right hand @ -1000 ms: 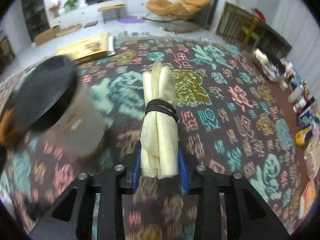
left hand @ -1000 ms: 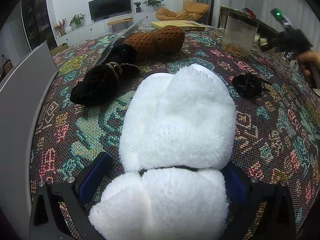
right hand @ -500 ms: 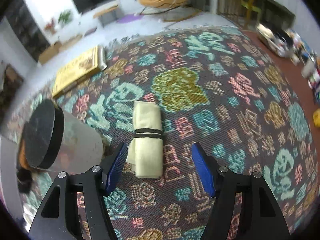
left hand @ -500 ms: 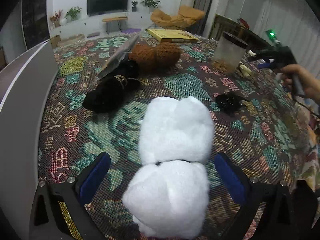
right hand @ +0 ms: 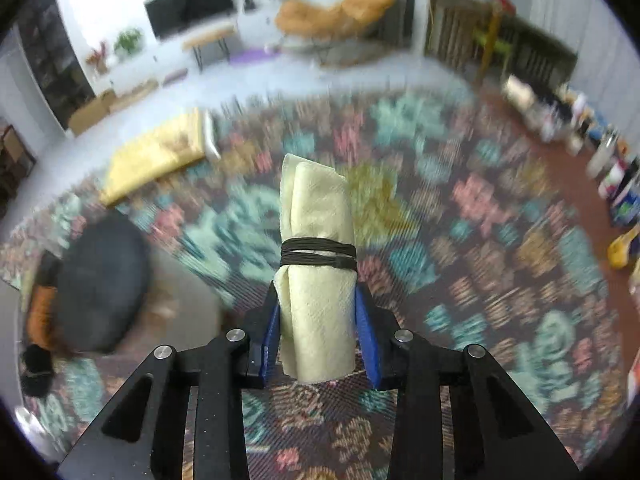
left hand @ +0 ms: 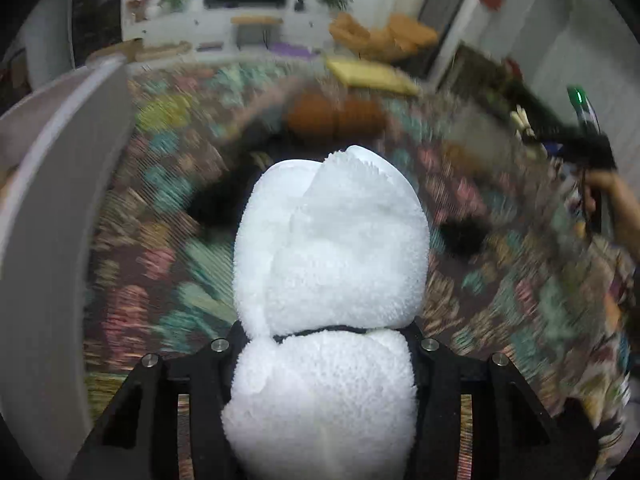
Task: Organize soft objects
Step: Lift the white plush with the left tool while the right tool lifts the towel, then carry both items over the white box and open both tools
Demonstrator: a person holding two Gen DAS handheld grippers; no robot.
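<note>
The left tool (left hand: 324, 344) is closing on the white fluffy roll (left hand: 332, 264); the right tool (right hand: 318, 328) clamps the cream cloth roll (right hand: 316, 280). Keep both grips firm and lift both rolls clear of the bench (right hand: 480, 240) below.

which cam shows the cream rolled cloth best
The right wrist view: the cream rolled cloth, tied with a dark band, sits sharp and central between the right gripper's blue pads. The left wrist view shows only a blurred pale speck of it.

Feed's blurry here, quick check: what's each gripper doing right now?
Left gripper: jaws closing on the white towel, which sits between them.
Right gripper: shut on the cream cloth.
</note>
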